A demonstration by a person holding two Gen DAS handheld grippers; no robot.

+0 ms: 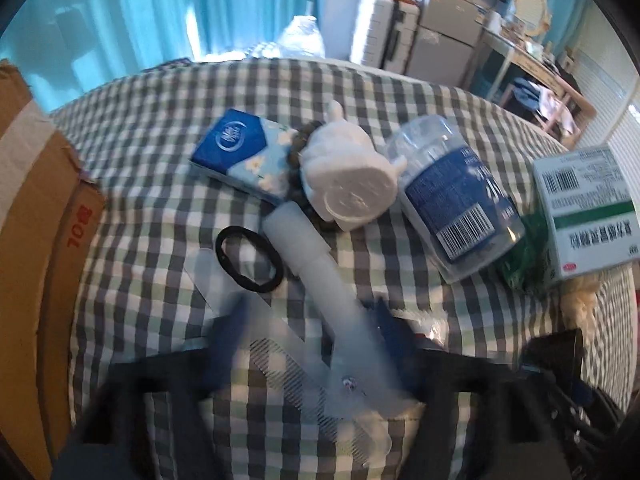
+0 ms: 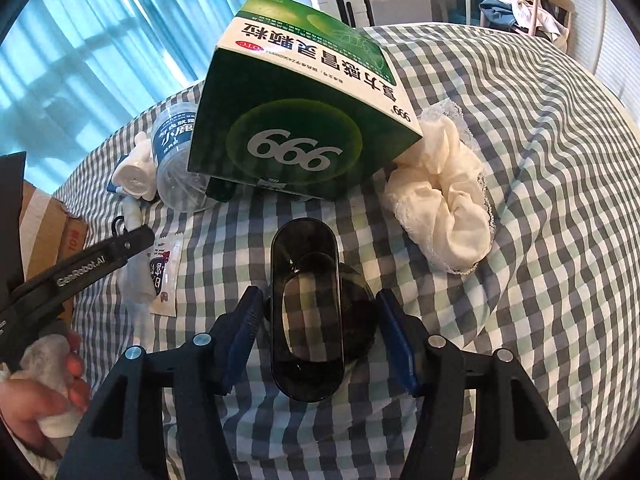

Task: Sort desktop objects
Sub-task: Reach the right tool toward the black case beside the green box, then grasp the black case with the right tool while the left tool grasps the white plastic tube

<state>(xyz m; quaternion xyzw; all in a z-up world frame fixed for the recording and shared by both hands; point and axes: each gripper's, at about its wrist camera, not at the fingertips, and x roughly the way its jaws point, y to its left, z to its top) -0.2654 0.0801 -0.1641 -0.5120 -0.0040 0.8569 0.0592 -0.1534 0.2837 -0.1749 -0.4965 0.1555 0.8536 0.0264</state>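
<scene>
Left wrist view, from left to right: a cardboard box [image 1: 36, 216] at the edge of the checked cloth [image 1: 152, 128], one blue tissue pack [image 1: 244, 152], one black hair tie [image 1: 249, 259], one clear comb [image 1: 280, 344], one frosted white tube [image 1: 320, 272], one white figurine [image 1: 344, 184], one clear floss-pick jar [image 1: 460, 196] on its side, and one green medicine box [image 1: 584, 208]. The left gripper [image 1: 312, 344] is blurred; its blue pads [image 1: 230, 336] stand either side of the tube and comb, about half open, and I cannot tell whether they press on anything.

Right wrist view, left to right: a hand [image 2: 48, 396] gripping the other tool, one small printed sachet [image 2: 162, 276], the jar, the green box, then one cream lace scrunchie [image 2: 444, 216]. The right gripper [image 2: 316, 340] straddles one dark smoked-plastic oval case [image 2: 306, 320] lying on the cloth; the left pad looks to touch its side, the right pad [image 2: 394, 340] sits at its bulge, roughly half open.

To lift the case well, I would centre the pads on its widest part, close firmly, and raise it straight so it does not tip.
</scene>
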